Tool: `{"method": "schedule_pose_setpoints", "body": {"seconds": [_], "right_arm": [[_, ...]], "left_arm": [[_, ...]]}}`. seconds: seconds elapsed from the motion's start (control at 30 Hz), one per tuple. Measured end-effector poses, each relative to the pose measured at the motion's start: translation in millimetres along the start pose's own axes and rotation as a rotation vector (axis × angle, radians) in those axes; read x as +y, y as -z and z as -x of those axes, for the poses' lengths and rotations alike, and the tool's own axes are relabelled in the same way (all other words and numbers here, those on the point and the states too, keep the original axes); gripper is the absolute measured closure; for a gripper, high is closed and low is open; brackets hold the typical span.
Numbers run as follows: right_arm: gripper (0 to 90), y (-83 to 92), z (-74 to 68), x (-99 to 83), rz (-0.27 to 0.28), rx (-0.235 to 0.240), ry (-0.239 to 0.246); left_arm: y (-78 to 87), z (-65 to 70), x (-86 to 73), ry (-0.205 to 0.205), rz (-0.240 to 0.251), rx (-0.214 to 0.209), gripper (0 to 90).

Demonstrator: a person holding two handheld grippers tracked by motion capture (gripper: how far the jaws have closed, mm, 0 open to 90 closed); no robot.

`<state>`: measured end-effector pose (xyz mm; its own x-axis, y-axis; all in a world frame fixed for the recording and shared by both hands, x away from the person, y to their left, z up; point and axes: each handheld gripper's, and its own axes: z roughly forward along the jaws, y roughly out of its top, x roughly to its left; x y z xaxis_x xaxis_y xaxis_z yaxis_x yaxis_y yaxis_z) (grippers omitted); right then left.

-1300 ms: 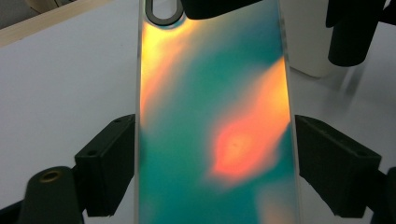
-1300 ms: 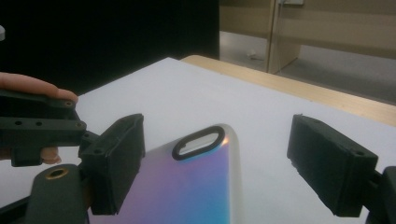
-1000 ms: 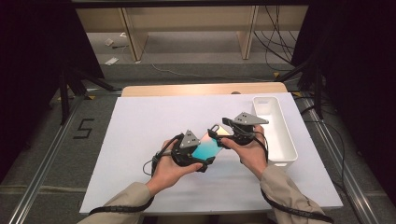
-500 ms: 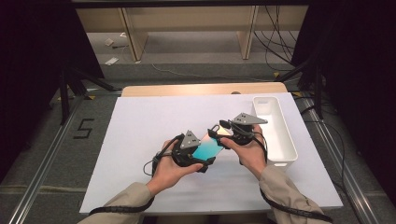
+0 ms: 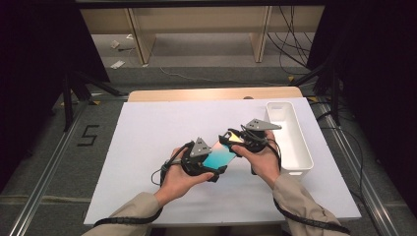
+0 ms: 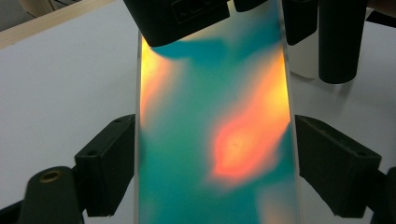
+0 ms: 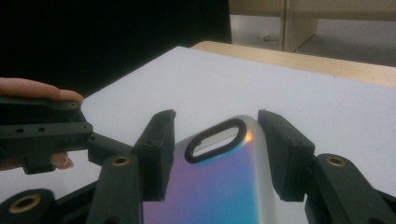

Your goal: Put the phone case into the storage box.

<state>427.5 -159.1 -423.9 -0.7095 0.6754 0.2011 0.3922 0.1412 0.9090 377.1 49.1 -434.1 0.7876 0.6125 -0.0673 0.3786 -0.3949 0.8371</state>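
In the high view, a person's two hands meet over the middle of the white tabletop (image 5: 147, 142), each with a black claw. The left claw (image 5: 212, 164) and the right claw (image 5: 231, 140) face each other, and a shiny phone case (image 5: 219, 156), teal with a yellow glint at its far end, spans the gap between them, lifted off the surface. A white tray (image 5: 290, 132) stands just to the right of the right hand, near the tabletop's right edge. A strip of bare wood (image 5: 211, 93) shows along the far edge.

In the left claw view, the phone case (image 6: 215, 140) runs up the middle, teal with orange and yellow patches. The left claw (image 6: 215, 163) is clamped on it, one jaw pressed against each long edge. At the top, the other claw's black body lies over the case's far end.

In the right claw view, the phone case (image 7: 224, 182) lies between the jaws, purple to teal with a silver rim, its black-ringed camera hole toward the far end. The right claw (image 7: 217, 154) has just been closing around it; the left jaw sits against the case's edge, while whether the right jaw touches I cannot tell. The left claw (image 7: 42, 130), with a fingertip above it, shows at the left
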Motion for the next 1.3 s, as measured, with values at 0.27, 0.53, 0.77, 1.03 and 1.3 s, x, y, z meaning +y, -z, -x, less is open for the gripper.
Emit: {"method": "schedule_pose_setpoints", "body": {"seconds": [0.27,0.53,0.77,1.03,1.3], "right_arm": [[54.7,0.7,1.2,0.3,0.002,0.002,-0.045],[62.7,2.9,1.2,2.6,0.025,0.014,-0.081],[67.4,5.4,0.4,5.7,0.042,0.032,-0.105],[80.2,12.6,-14.6,14.9,0.089,0.064,-0.046],[80.1,22.5,-14.5,26.9,0.085,0.085,0.027]], "left_arm": [[-0.7,-0.3,-1.0,-0.008,-0.003,0.002,16.7],[-2.9,0.1,-2.6,-0.038,0.0,0.021,16.6],[-4.8,1.3,-3.8,-0.075,0.018,0.035,16.3],[-5.6,1.1,-4.3,-0.133,0.041,0.059,18.0],[1.2,-7.1,-3.4,-0.09,0.072,0.024,15.3]]}}
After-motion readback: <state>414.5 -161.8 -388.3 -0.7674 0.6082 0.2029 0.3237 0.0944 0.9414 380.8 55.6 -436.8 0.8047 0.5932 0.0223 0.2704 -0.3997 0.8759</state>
